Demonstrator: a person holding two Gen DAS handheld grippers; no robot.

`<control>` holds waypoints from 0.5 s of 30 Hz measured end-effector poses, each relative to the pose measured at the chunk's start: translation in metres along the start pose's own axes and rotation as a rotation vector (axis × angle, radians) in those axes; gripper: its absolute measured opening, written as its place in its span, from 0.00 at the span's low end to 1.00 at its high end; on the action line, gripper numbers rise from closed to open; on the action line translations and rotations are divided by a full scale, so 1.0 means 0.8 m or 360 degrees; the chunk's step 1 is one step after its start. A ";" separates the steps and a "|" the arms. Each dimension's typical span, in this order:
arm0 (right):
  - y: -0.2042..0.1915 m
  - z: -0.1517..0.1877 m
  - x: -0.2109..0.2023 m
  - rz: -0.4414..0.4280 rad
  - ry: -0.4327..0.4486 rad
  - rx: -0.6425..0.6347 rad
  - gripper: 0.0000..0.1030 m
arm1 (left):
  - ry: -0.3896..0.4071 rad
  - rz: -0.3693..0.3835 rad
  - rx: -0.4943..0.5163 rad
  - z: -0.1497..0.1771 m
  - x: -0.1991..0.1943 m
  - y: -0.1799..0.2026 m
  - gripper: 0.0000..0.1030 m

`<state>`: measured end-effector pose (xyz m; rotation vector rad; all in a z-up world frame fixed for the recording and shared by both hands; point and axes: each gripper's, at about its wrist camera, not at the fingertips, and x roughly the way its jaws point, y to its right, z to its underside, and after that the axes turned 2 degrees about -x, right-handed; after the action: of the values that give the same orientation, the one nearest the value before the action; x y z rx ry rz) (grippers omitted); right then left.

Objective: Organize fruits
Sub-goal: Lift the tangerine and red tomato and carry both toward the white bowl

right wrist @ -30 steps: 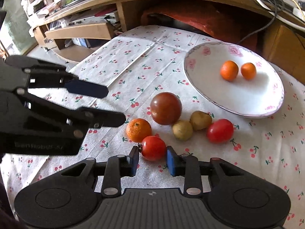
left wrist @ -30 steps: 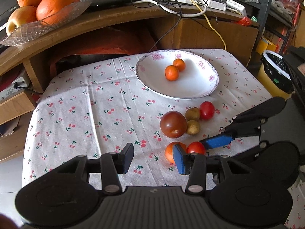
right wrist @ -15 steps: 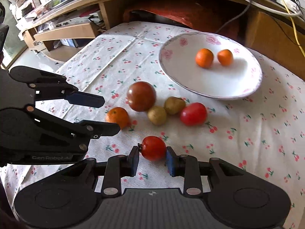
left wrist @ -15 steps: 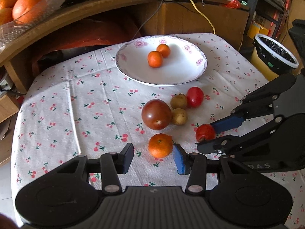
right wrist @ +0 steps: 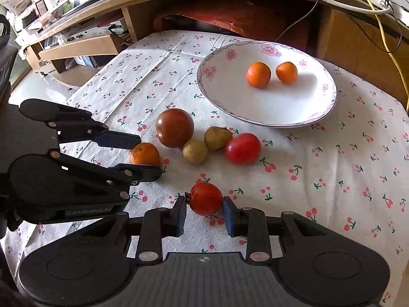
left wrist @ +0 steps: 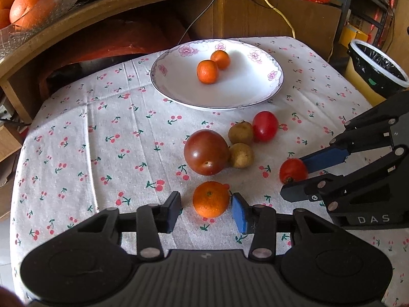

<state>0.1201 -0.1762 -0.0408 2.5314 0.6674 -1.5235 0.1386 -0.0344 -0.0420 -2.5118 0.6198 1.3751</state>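
We hold the right gripper [right wrist: 204, 213] clamped on a small red tomato [right wrist: 205, 198], lower centre of frame. Our left gripper [left wrist: 206, 211] is spread around a mandarin [left wrist: 211, 199], lower centre, on the cherry-print cloth [left wrist: 76, 140]. Plate [left wrist: 255, 94] upper centre.

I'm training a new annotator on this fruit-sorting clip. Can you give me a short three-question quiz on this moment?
1. True or false: the white plate holds two small oranges.
2. What sits between the right gripper's fingers? A) small red tomato B) orange C) brown fruit
3. Fill in: the left gripper is open around a small ____ on the tablecloth.

Key: 1 true; 2 A, the small red tomato; 3 orange.
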 end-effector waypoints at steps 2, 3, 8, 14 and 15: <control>-0.001 0.000 0.000 0.0004 0.0001 -0.0006 0.25 | -0.0003 0.0013 0.0009 0.000 -0.001 0.002 0.40; -0.001 0.000 0.000 0.0005 -0.0001 -0.0007 0.25 | -0.0005 0.0022 0.0015 0.000 -0.001 0.003 0.40; -0.001 -0.001 0.001 0.0009 -0.0004 -0.0008 0.25 | -0.0014 0.0004 0.0034 -0.001 -0.002 0.006 0.36; -0.001 -0.001 0.001 0.0012 -0.0004 -0.0010 0.25 | -0.0021 0.0030 0.0058 -0.001 -0.004 0.014 0.36; -0.001 -0.001 0.000 0.0013 -0.0004 -0.0009 0.25 | -0.0019 0.0037 0.0061 0.000 -0.005 0.014 0.36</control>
<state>0.1206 -0.1751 -0.0406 2.5243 0.6591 -1.5198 0.1316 -0.0438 -0.0383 -2.4723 0.6688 1.3723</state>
